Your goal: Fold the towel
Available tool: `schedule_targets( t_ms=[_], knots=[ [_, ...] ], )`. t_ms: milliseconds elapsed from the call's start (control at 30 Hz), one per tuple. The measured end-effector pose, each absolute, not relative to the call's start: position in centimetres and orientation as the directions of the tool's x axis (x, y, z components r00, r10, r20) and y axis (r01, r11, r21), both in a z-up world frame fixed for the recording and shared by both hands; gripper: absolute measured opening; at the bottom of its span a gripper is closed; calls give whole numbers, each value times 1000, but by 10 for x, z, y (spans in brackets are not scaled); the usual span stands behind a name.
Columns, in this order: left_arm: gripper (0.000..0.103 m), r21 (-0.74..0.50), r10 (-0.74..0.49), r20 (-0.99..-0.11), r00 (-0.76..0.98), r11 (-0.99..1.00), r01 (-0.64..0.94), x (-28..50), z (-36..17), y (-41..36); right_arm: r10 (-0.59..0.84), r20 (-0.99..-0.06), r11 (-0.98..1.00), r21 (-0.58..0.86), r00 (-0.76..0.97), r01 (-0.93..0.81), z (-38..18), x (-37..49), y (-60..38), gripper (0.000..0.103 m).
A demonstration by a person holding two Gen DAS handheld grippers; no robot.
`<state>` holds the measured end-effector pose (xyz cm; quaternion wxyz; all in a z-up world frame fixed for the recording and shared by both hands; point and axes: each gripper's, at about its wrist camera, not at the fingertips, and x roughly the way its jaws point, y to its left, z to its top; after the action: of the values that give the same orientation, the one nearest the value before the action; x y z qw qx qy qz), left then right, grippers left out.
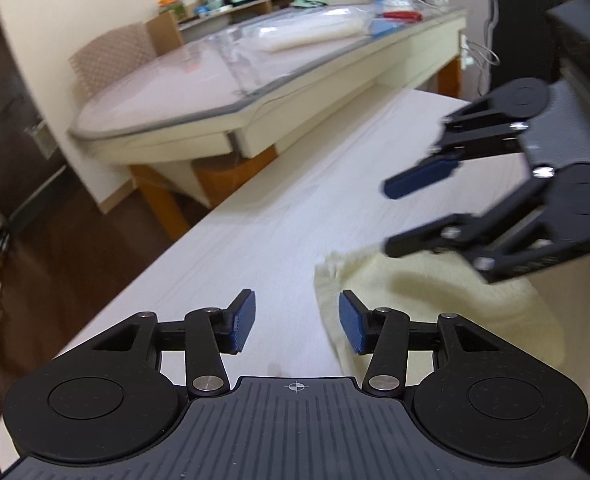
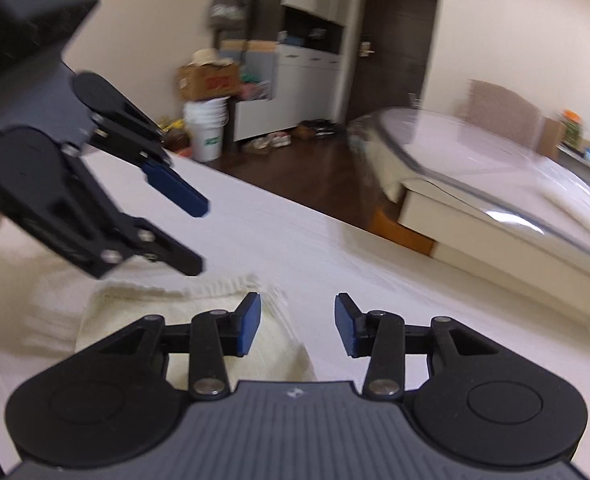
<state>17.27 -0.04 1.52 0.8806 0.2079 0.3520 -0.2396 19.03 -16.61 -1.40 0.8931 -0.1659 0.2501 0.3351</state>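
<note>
Left tongs [image 1: 297, 322]: parted, blue pads well apart, nothing between them, only bare tabletop [image 1: 255, 220] below the gap. Right tongs [image 2: 297, 324]: likewise parted and gripping nothing. Seen from the left wrist, hanging at 3 o'clock, just above the cloth and not touching it.

Towel [image 1: 435, 292]: pale yellow, lying loose on the tabletop. At 4 o'clock from the left tongs, with its fringed corner just beside the right-hand pad. At 8 o'clock from the right tongs, running under the left-hand pad there. Looks doubled over, with a rounded hump rather than a flat crease. Hard to tell through the blur how well the edges line up.

Judged from this:
- Unpressed fold, so a real chance of the upper layer springing back or sliding off square.
- Both views smeared, suggesting quick motion. Easy then to clip the hump with a low pad and drag the whole cloth across the smooth tabletop.
- On any regrasp, danger of pinching only the top layer at the fringe and peeling the fold open instead of carrying it.
- Two pairs of tongs near each other over one corner: risk of knocking together.

Farther out, at 11 o'clock in the left view, a glass-topped table [image 1: 183, 92], well apart and no hazard.
</note>
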Motion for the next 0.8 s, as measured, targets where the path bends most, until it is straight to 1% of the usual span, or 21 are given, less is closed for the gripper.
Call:
schedule_targets(
  t_ms=[100, 167, 267, 333, 433, 533, 567, 733, 800],
  knots=[
    [51, 167, -272, -716, 643, 828, 536, 156, 15, 11, 511, -598, 680, -159, 618, -716, -19, 204, -149, 46],
    [51, 139, -280, -713, 643, 842, 521, 148, 12, 16, 473, -633, 683, -176, 613, -709, -26, 215, -142, 45],
    [51, 63, -316, -706, 634, 864, 500, 137, 7, 26, 466, -643, 693, -162, 607, -703, -30, 217, -145, 45],
    [50, -21, -356, -699, 620, 878, 479, 134, 0, 31, 466, -645, 695, -157, 606, -701, -31, 215, -147, 45],
    [50, 5, -317, -727, 609, 885, 466, 131, -12, 29, 460, -645, 698, -163, 610, -698, -31, 212, -148, 47],
    [52, 29, -300, -726, 619, 886, 464, 125, -17, 29, 455, -643, 698, -172, 616, -695, -31, 212, -148, 51],
    [55, 45, -294, -725, 622, 882, 468, 126, -17, 28, 454, -642, 700, -173, 618, -693, -31, 212, -149, 52],
    [63, 73, -283, -732, 620, 871, 485, 133, -17, 29, 451, -633, 715, -166, 629, -679, -31, 209, -151, 52],
    [63, 61, -286, -737, 612, 874, 482, 135, -17, 30, 455, -625, 715, -169, 634, -679, -30, 208, -152, 51]
  ],
)
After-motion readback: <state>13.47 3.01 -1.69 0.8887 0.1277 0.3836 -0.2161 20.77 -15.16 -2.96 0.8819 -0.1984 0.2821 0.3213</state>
